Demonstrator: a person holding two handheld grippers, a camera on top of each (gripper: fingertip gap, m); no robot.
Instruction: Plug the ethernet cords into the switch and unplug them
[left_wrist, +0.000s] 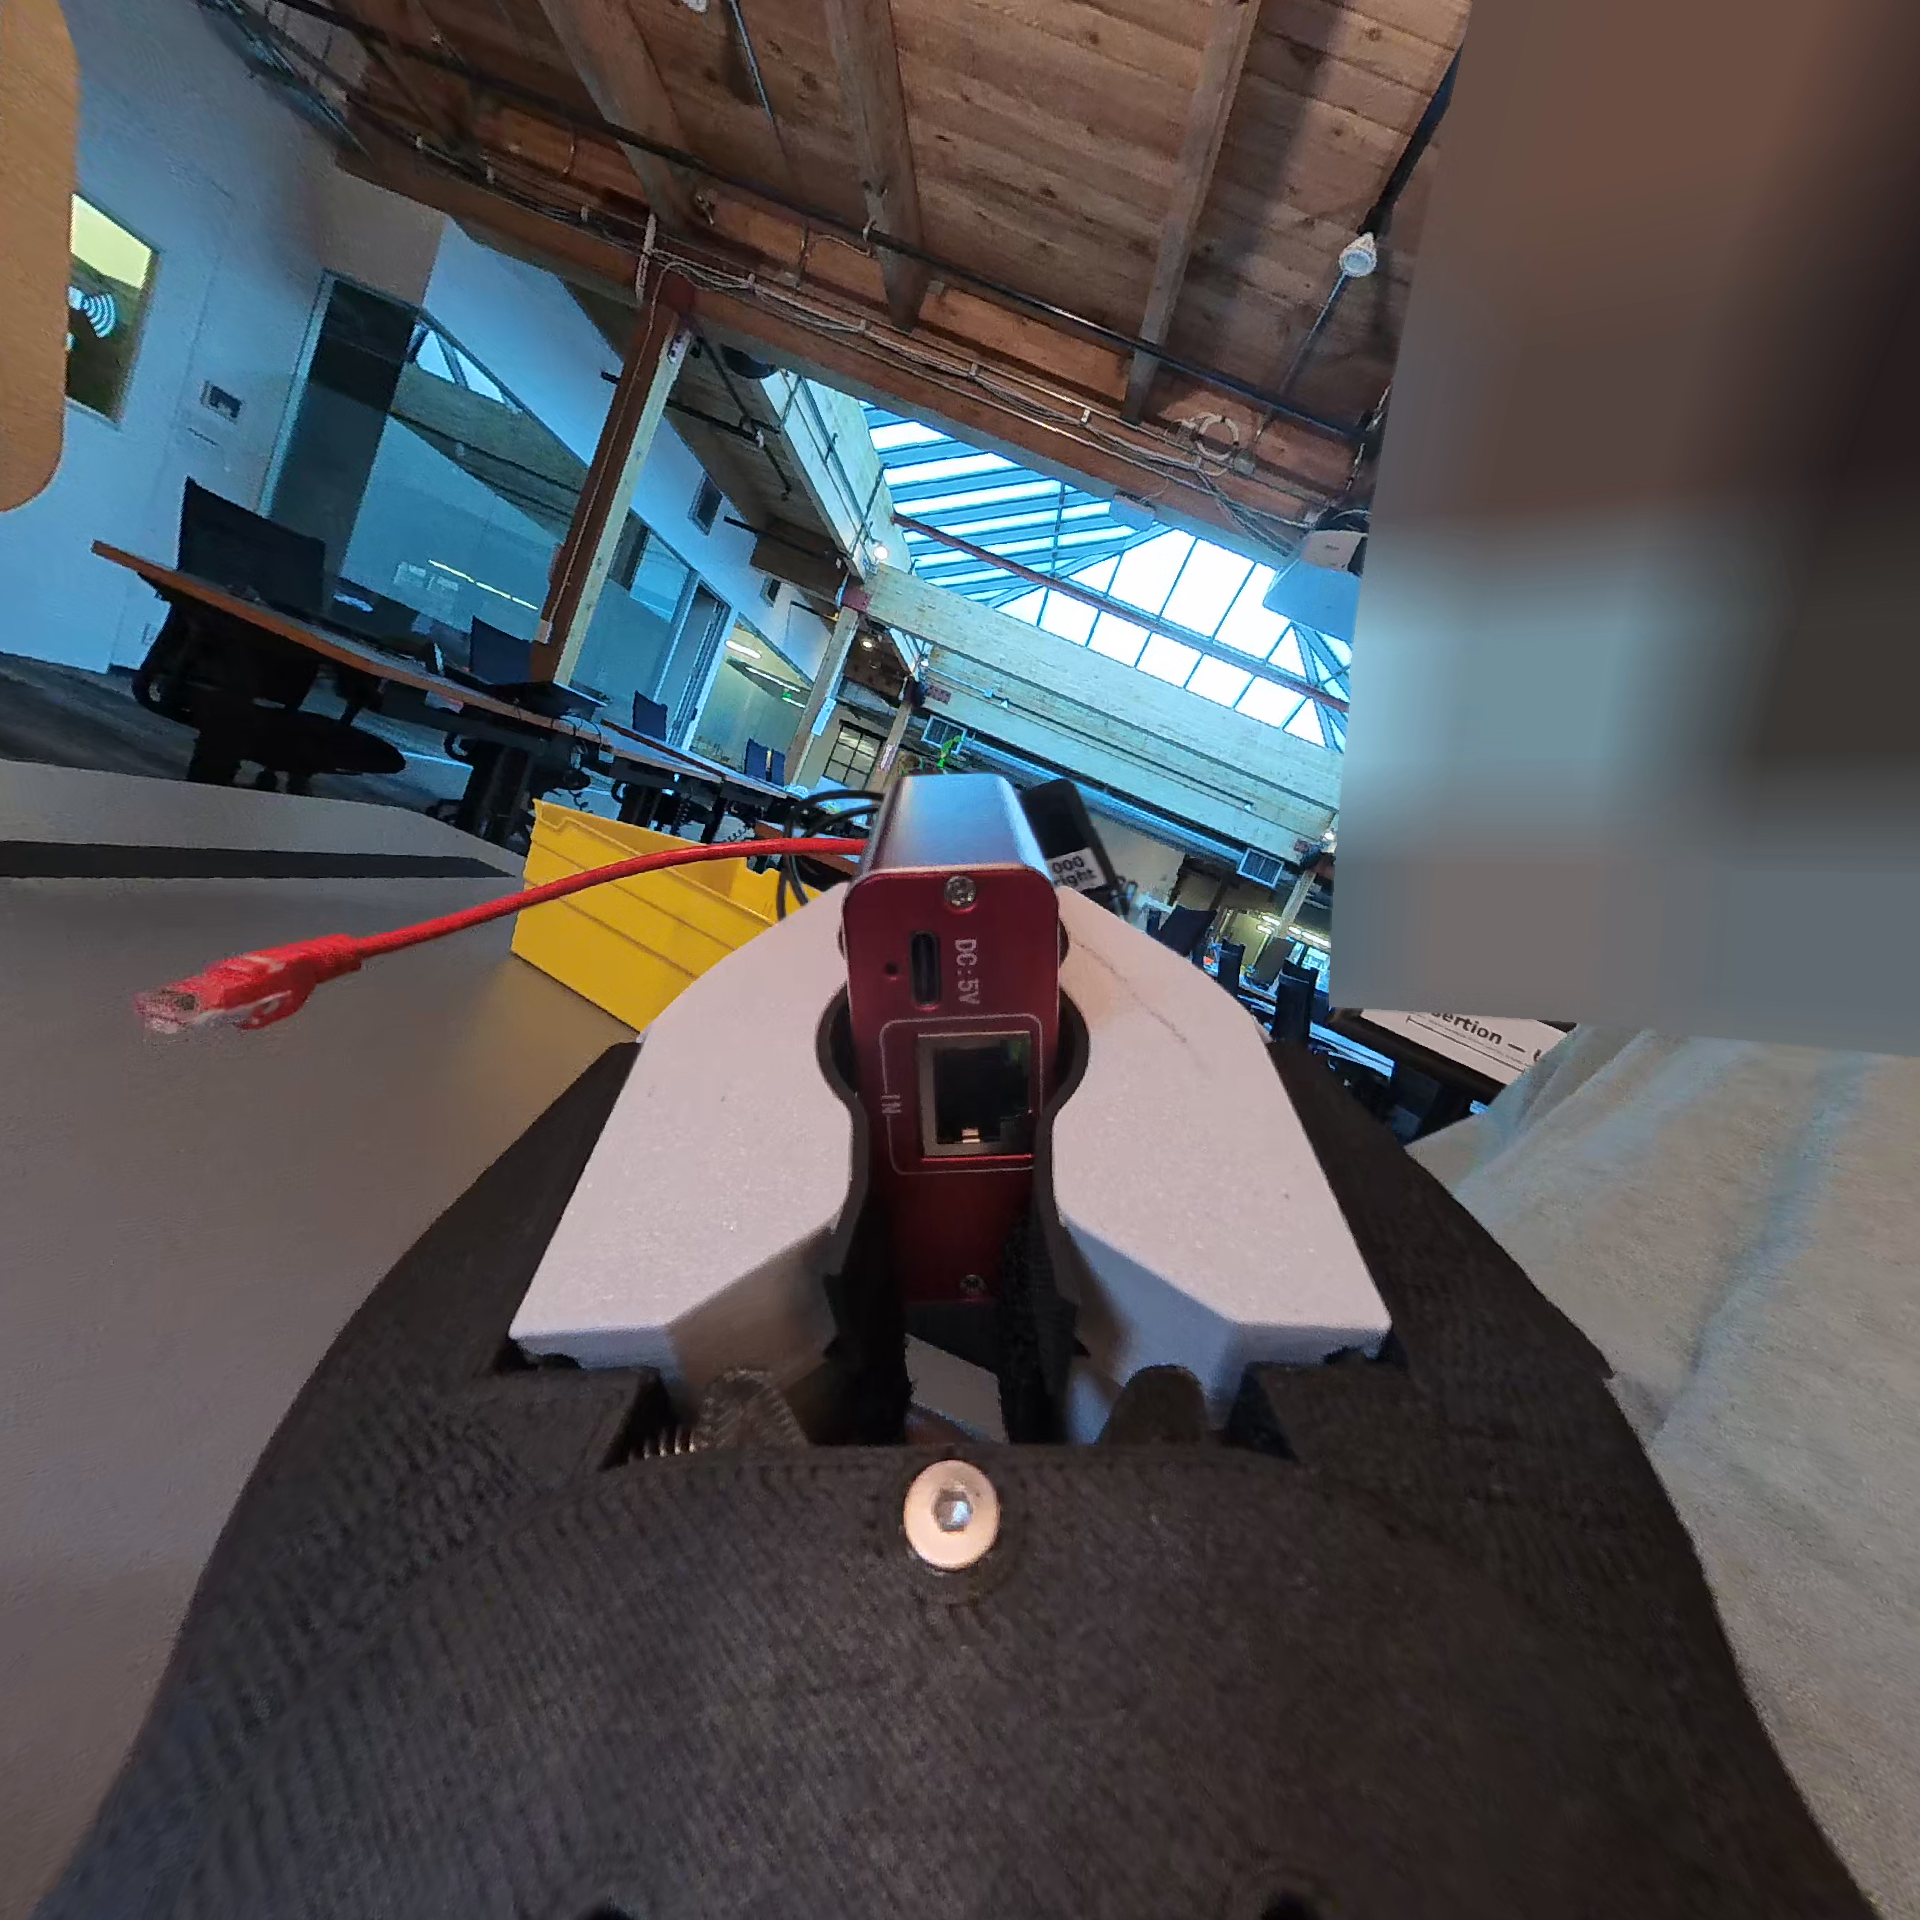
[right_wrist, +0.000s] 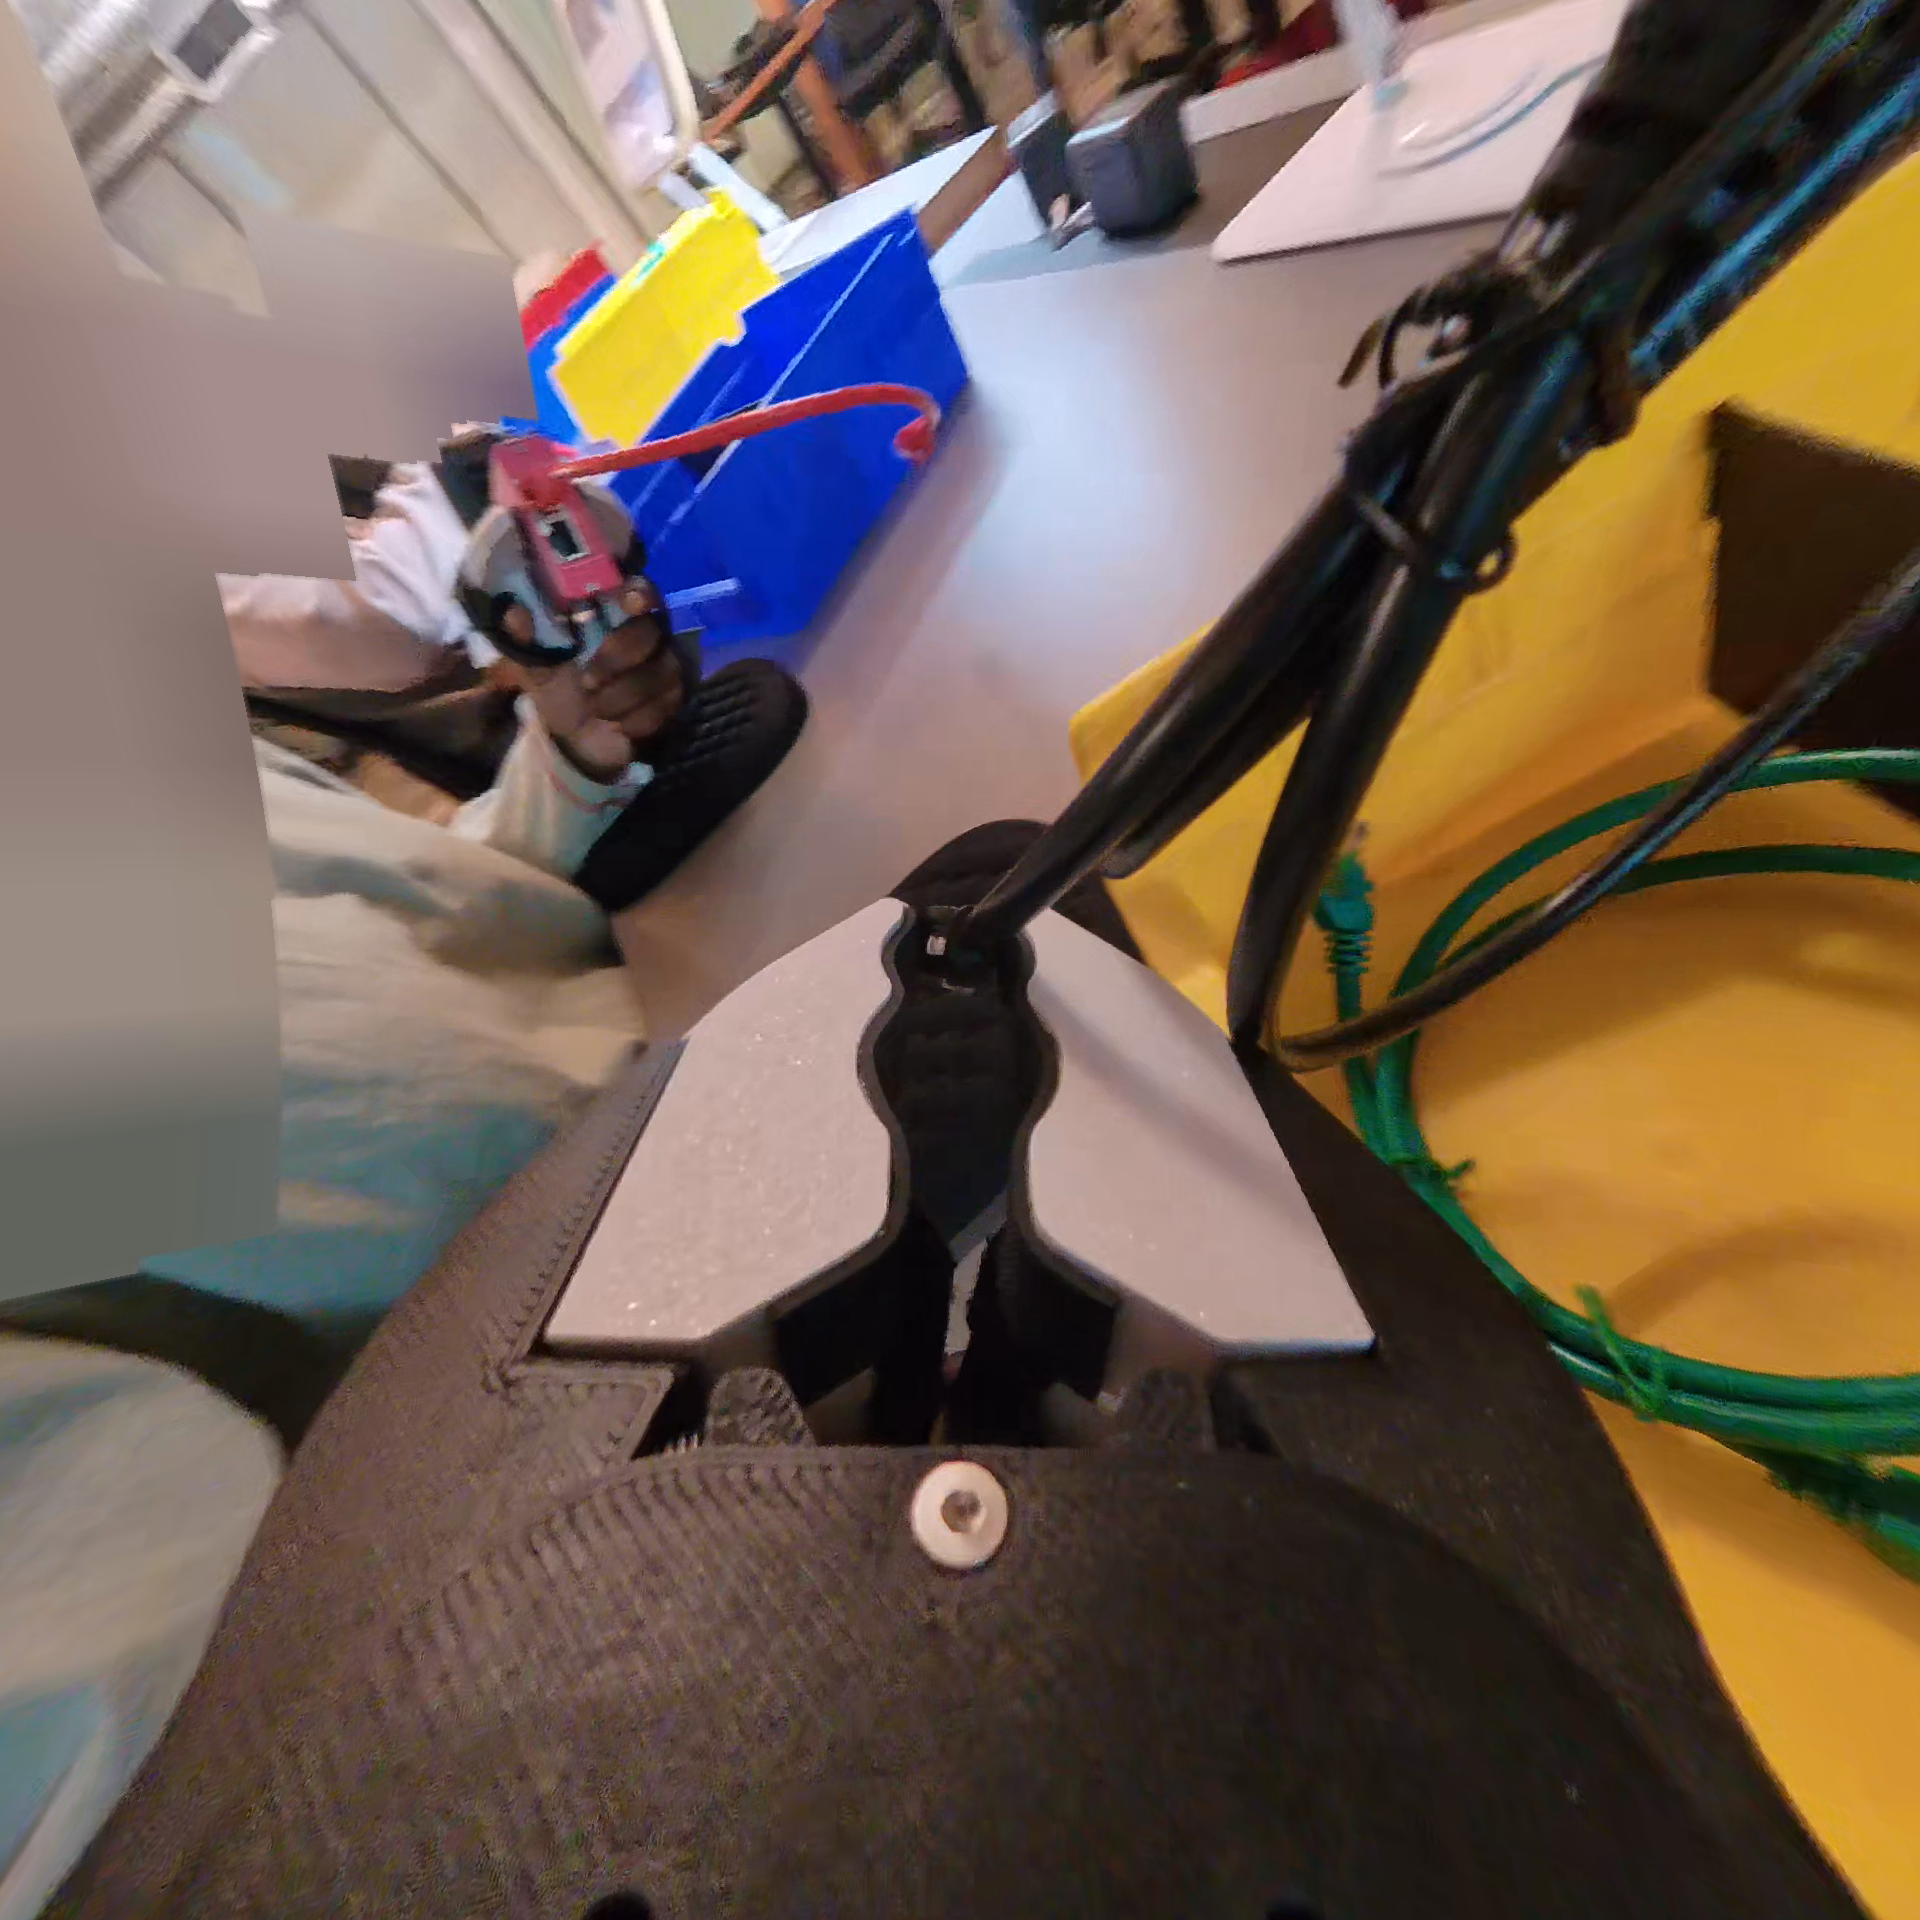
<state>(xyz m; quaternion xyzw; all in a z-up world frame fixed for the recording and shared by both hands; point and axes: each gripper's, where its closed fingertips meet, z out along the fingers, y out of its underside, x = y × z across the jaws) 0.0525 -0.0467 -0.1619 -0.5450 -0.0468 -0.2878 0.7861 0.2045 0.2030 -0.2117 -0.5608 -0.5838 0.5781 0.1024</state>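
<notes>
Red switch (left_wrist: 951, 997) upright, clamped in left fingers (left_wrist: 727, 1122), port facing camera, right fingers (right_wrist: 769, 1132) pinching black cord (right_wrist: 1226, 675).

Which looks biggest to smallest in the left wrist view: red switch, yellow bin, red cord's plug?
1. Red switch, inflated by nearness in the left claw.
2. Yellow bin, farther off.
3. Red cord's plug.

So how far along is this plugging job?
Partly done, it seems. One red cord already runs into the far end of the red switch, which the left gripper clamps. The right gripper pinches a black cord at its end. The switch's near port looks empty, and a green cord lies in the yellow bin.
</notes>
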